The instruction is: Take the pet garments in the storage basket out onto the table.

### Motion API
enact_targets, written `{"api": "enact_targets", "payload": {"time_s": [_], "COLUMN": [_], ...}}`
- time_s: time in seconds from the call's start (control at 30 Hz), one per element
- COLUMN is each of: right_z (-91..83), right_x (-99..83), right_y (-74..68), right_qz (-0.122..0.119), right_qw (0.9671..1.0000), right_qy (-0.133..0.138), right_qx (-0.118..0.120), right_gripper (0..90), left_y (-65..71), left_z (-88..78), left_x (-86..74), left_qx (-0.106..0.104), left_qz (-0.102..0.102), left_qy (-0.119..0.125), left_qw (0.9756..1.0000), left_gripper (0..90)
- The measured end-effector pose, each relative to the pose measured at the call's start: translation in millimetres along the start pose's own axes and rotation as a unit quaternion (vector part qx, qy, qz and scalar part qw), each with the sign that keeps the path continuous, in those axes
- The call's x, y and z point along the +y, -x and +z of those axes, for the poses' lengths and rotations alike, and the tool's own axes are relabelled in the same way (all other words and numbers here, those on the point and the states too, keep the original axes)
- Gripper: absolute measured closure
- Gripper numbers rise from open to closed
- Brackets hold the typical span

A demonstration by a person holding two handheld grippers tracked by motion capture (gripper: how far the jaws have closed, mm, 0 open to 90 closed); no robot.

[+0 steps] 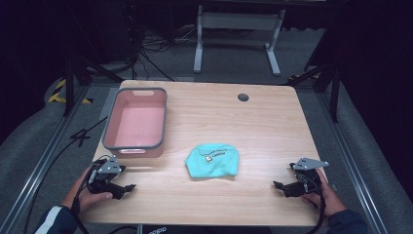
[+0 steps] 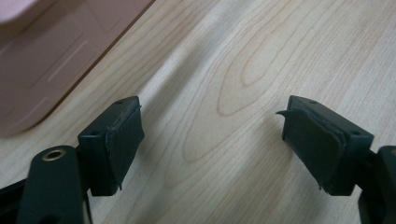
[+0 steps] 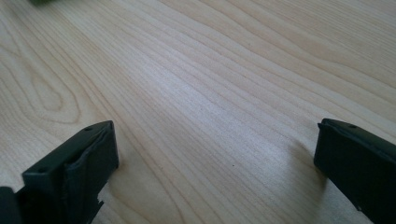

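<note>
Pale wood grain covers the bench (image 1: 272, 126), which stands on a grey floor in a dark room. On it a teal cloth (image 1: 213, 160) lies crumpled near the front middle, between the left gripper (image 1: 127, 188) and the right gripper (image 1: 276, 185), well apart from both. Each gripper is open, with nothing between its jaws. A pink tub (image 1: 137, 122) sits just beyond the left gripper.
</note>
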State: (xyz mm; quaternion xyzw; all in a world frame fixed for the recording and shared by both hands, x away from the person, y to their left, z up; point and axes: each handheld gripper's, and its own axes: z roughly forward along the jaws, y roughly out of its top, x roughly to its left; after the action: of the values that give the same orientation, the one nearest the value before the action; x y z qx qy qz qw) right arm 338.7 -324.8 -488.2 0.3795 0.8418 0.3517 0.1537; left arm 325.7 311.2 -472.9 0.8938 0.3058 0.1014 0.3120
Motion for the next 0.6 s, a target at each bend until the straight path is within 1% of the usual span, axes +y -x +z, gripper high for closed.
{"api": "enact_targets", "payload": {"time_s": [0.07,0.1,0.13,0.17,0.2,0.6], "right_z": [0.0,0.0,0.0,0.0,0.0,0.1], "right_x": [0.0,0.0,0.0,0.0,0.0,0.0], "right_y": [0.0,0.0,0.0,0.0,0.0,0.0], "right_qz": [0.0,0.0,0.0,0.0,0.0,0.0], "right_qw": [1.0,1.0,1.0,1.0,1.0,1.0], "right_qy": [0.0,0.0,0.0,0.0,0.0,0.0], "right_qx": [0.0,0.0,0.0,0.0,0.0,0.0], "right_gripper": [0.2,0.2,0.2,0.2,0.1,0.2], "left_y": [-0.2,0.2,0.2,0.6,1.5,2.5], "left_z": [0.1,0.9,0.9,1.6,2.9,2.6], "left_x": [-5.4,-7.8,-7.8,-10.5,-11.8,-12.5], "left_qx": [0.001,0.0,0.0,0.007,0.006,0.01], "left_qz": [0.0,-0.005,-0.005,-0.006,-0.011,-0.018], "left_qy": [0.019,0.028,0.028,0.038,0.047,0.047], "left_qw": [0.9998,0.9996,0.9996,0.9992,0.9988,0.9987], "left_gripper": [18.9,18.4,16.6,16.6,14.3,14.0]}}
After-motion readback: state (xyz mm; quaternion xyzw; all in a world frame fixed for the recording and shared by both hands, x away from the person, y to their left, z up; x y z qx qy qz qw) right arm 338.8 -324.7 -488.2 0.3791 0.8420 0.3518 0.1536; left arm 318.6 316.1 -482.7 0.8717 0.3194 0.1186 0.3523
